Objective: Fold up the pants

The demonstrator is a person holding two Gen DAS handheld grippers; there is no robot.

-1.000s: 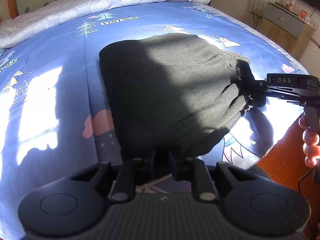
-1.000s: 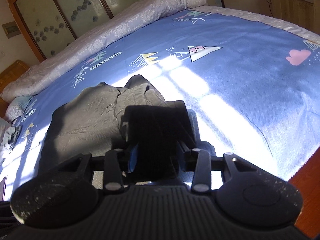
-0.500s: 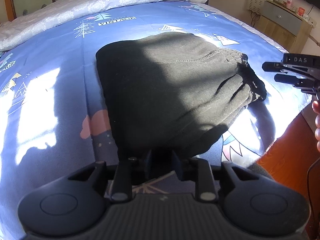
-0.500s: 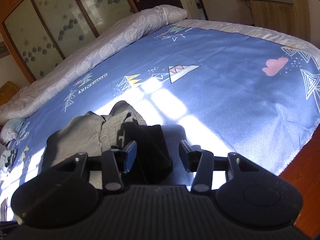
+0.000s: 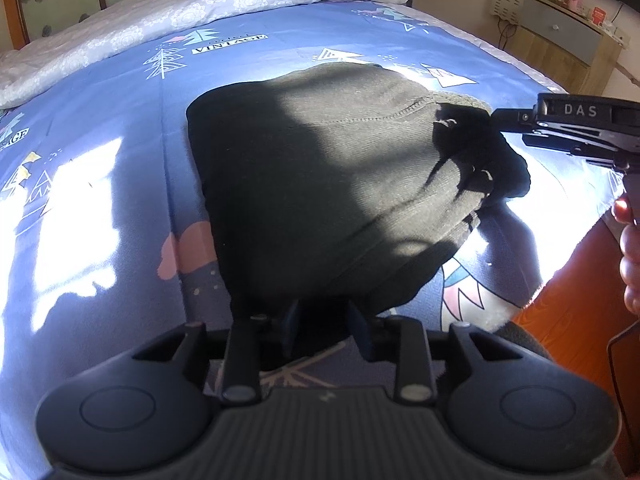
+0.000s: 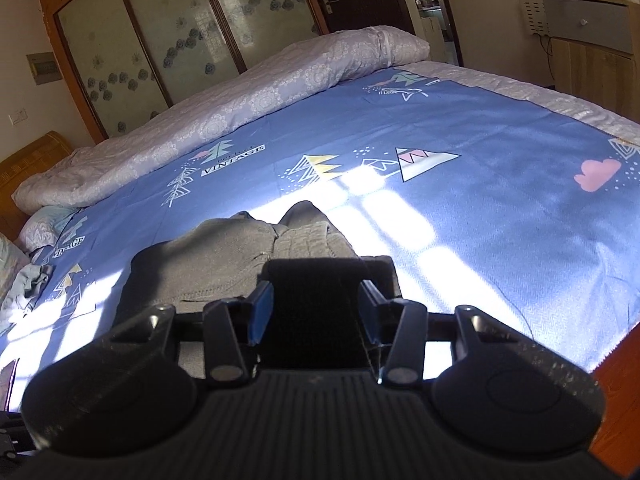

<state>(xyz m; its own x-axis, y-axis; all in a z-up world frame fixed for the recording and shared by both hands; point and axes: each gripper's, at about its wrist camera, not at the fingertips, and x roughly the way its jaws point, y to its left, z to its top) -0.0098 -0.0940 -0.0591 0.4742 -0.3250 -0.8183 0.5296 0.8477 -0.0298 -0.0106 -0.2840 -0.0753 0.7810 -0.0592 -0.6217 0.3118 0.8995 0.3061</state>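
The dark grey pants [image 5: 320, 184] lie folded in a compact bundle on the blue patterned bedspread [image 5: 120, 160]. My left gripper [image 5: 322, 330] is open at the bundle's near edge, its jaws apart with the fabric edge just between them. My right gripper [image 6: 316, 312] is open, its blue-padded jaws wide apart over the waistband end of the pants [image 6: 240, 256]. In the left wrist view the right gripper [image 5: 504, 118] reaches in from the right, its tips beside the bunched waistband.
A rolled white quilt [image 6: 240, 108] lies along the far side of the bed. A wooden cabinet with a grey drawer [image 5: 568, 48] stands at the right. The bed's near right edge [image 5: 532, 292] drops to an orange wood floor. Wardrobe doors [image 6: 180, 32] are behind.
My right gripper let go of the waistband, pulled back, then moved in toward it again with jaws open. My left gripper opened off the near edge of the pants.
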